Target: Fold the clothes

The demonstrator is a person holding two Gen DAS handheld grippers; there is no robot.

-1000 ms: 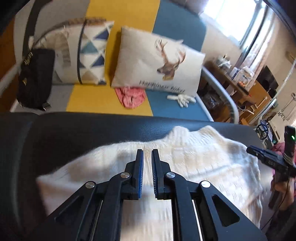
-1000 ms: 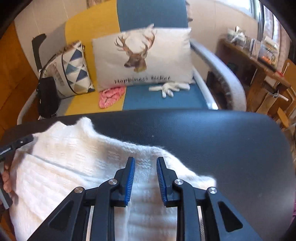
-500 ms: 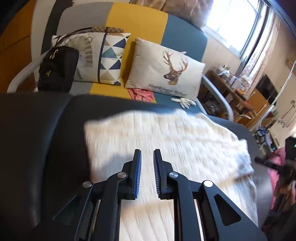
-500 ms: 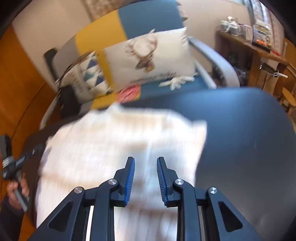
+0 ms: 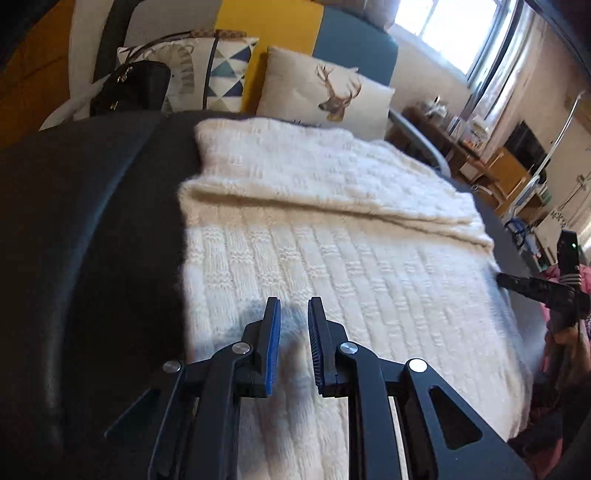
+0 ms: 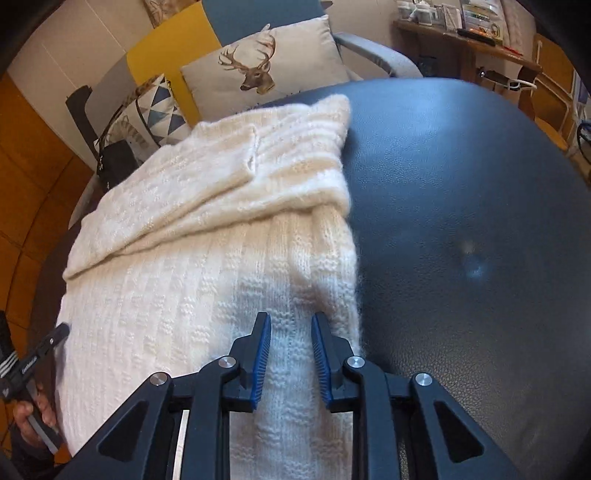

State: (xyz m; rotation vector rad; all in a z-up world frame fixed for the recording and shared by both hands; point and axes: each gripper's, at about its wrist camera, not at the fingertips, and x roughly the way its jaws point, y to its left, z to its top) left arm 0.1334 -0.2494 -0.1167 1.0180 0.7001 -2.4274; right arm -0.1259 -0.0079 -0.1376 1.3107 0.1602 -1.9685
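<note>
A cream knitted sweater [image 5: 332,258] [image 6: 184,295] lies spread on the black padded table [image 6: 461,184]. Its far part is doubled over, and a thick edge runs across it. My left gripper [image 5: 293,301] is at the sweater's near left part, jaws narrowly apart, with a ridge of knit pinched between the blue pads. My right gripper [image 6: 291,316] is at the near right edge, shut on a strip of the knit, and a crease runs up from it. Each view catches the other gripper's fingers [image 5: 532,288] [image 6: 44,347] at the side, held by a hand [image 6: 33,410].
Beyond the table's far edge stands a sofa with a deer pillow [image 5: 325,96] [image 6: 258,62], a triangle-pattern pillow [image 5: 221,74] and a black bag [image 5: 129,88]. A cluttered wooden shelf [image 6: 461,33] is at the far right. Bare table [image 5: 92,221] flanks the sweater.
Both grippers have drawn back from the sofa side toward the near edge. The sweater, humped under them before, now lies stretched out flat. The left jaws stand slightly wider.
</note>
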